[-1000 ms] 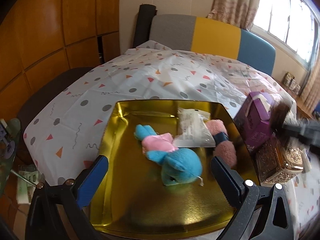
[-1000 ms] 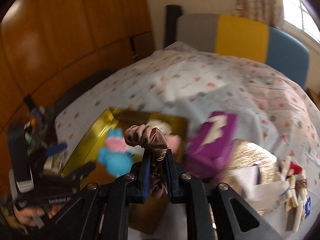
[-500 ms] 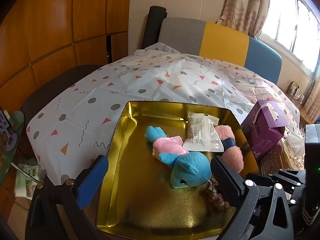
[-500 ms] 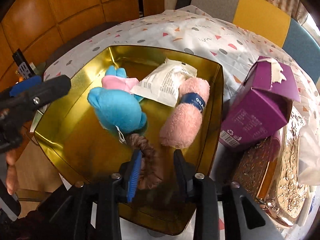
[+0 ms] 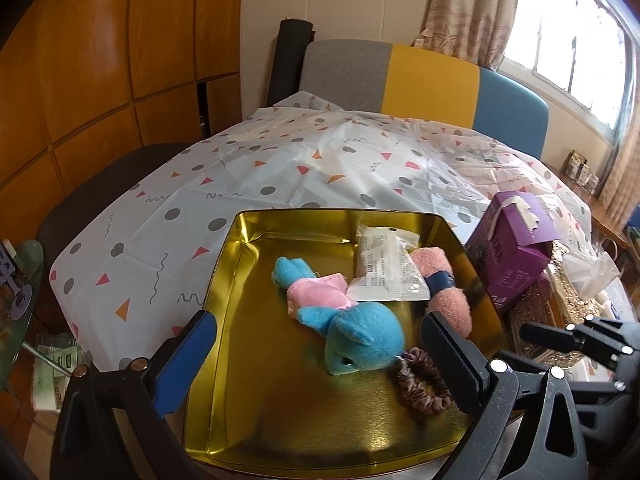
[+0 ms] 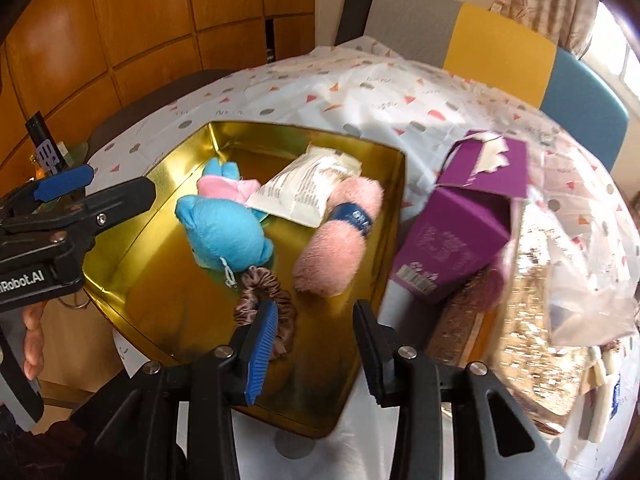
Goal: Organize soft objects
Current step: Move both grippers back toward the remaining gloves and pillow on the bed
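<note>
A gold tin tray (image 5: 256, 360) (image 6: 132, 256) holds a blue and pink plush toy (image 5: 352, 332) (image 6: 224, 232), a rolled pink towel with a blue band (image 5: 444, 288) (image 6: 344, 236), a white packet (image 5: 384, 272) (image 6: 308, 192) and a brown satin scrunchie (image 5: 420, 388) (image 6: 260, 292). My right gripper (image 6: 316, 328) is open and empty just above the tray's near edge, the scrunchie lying by its left finger. My left gripper (image 5: 316, 352) is open and empty over the tray's near side.
A purple carton (image 5: 512, 256) (image 6: 460, 232) stands right of the tray, next to a gold sequinned box (image 6: 516, 320) and a clear plastic bag (image 6: 592, 264). A patterned tablecloth (image 5: 280, 168) covers the table. A grey, yellow and blue seat back (image 5: 424, 84) stands behind.
My right gripper carried the scrunchie over the tray, opened and let it go; it now lies in the tray. The right gripper has drawn back a little. The left gripper stays open.
</note>
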`<action>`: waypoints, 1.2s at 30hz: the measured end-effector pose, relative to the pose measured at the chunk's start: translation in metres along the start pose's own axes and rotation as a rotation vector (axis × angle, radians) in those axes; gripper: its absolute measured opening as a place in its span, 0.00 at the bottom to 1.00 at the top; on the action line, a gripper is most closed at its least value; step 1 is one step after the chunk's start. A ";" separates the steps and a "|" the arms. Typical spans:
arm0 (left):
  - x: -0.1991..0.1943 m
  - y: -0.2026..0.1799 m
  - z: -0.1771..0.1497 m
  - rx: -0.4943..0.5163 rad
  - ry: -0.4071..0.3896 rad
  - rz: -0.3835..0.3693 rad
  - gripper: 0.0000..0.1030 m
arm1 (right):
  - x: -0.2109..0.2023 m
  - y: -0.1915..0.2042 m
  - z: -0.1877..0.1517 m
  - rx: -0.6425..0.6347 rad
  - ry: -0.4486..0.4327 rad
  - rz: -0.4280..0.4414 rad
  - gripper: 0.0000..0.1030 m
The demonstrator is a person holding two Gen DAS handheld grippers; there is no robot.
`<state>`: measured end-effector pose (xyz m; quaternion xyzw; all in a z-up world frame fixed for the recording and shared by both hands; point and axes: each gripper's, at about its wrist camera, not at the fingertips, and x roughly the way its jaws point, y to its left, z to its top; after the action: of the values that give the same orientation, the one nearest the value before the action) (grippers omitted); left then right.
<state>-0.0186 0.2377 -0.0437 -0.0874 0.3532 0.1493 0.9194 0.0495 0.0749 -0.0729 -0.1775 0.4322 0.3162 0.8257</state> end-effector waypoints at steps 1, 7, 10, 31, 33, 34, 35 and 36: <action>-0.002 -0.002 0.000 0.008 -0.003 -0.002 1.00 | -0.005 -0.003 -0.001 0.003 -0.013 -0.005 0.38; -0.011 -0.019 0.002 0.066 -0.020 -0.022 1.00 | -0.036 -0.027 -0.005 0.046 -0.098 -0.023 0.38; -0.014 -0.027 0.003 0.091 -0.027 -0.028 1.00 | -0.052 -0.046 -0.010 0.088 -0.133 -0.048 0.38; -0.039 -0.096 0.039 0.257 -0.084 -0.150 1.00 | -0.122 -0.255 -0.093 0.603 -0.205 -0.373 0.38; -0.043 -0.109 0.047 0.285 -0.101 -0.168 1.00 | -0.120 -0.276 -0.111 0.670 -0.192 -0.398 0.38; -0.045 -0.117 0.051 0.304 -0.103 -0.189 1.00 | -0.117 -0.285 -0.119 0.700 -0.181 -0.413 0.38; -0.046 -0.127 0.055 0.328 -0.101 -0.216 1.00 | -0.114 -0.292 -0.128 0.726 -0.172 -0.425 0.38; -0.047 -0.137 0.058 0.350 -0.099 -0.241 1.00 | -0.113 -0.298 -0.138 0.750 -0.165 -0.431 0.38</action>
<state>0.0305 0.1144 0.0386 0.0392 0.3151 -0.0212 0.9480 0.1195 -0.2646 -0.0513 0.0744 0.4026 -0.0291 0.9119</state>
